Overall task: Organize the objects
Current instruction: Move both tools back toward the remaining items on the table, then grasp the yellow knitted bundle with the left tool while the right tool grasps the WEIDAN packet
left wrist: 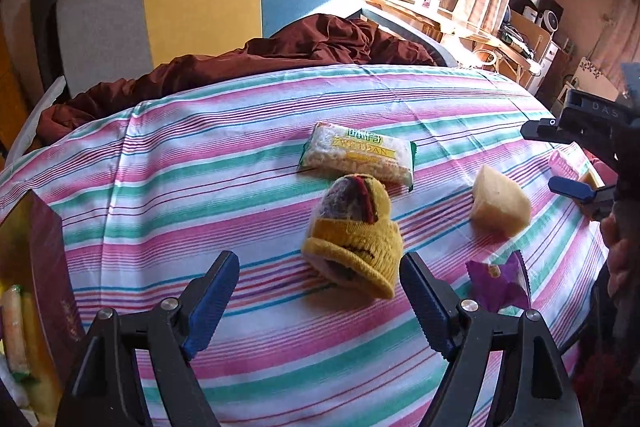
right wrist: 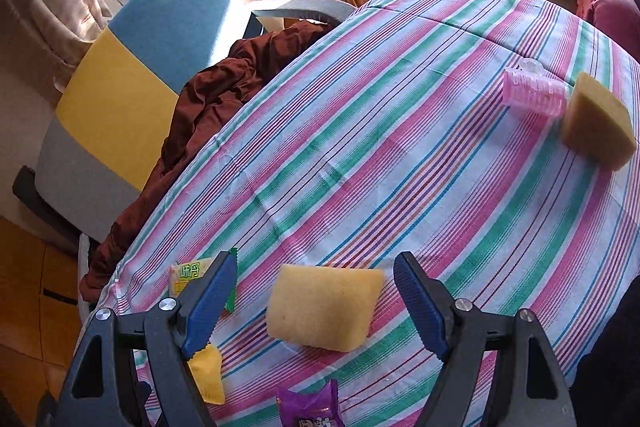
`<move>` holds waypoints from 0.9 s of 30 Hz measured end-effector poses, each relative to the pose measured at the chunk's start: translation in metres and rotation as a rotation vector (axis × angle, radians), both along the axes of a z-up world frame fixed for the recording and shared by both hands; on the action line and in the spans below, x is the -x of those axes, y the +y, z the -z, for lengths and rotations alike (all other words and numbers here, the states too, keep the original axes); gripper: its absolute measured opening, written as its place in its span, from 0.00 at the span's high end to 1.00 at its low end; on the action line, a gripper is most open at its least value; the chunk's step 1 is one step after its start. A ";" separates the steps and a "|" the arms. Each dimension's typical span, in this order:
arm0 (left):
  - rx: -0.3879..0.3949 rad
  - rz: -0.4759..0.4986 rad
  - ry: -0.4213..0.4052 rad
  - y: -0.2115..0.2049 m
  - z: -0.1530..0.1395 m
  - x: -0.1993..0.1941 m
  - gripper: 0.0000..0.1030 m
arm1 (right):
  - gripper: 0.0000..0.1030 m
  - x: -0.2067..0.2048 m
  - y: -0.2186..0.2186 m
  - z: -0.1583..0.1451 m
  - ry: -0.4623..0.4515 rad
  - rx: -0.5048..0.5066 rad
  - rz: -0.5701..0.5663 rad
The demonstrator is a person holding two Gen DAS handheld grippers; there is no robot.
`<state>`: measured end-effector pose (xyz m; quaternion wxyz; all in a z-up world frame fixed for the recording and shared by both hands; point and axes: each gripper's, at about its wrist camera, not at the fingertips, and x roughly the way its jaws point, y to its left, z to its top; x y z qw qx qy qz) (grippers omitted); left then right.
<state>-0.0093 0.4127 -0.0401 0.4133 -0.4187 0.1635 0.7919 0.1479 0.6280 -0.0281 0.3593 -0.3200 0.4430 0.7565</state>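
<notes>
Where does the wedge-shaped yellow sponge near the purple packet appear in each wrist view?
Left wrist view: yellow sponge at right of centre, beyond the purple packet.
Right wrist view: low centre, sponge between the open jaws.
Shared landmark: the purple packet.

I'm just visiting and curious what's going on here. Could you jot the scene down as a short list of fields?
surface: pink, green and white striped cloth
left tongs: open, around rolled yellow knitted sock
right tongs: open, around nearer yellow wedge-shaped sponge
second wedge sponge: far side, next to pink plastic hair roller
snacks: clear-and-green packet behind sock; purple foil wrapper
left edge: dark red box
</notes>
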 end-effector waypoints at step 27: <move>-0.082 -0.095 -0.011 -0.042 0.041 -0.004 0.58 | 0.20 0.045 -0.024 0.008 -0.107 -0.059 -0.217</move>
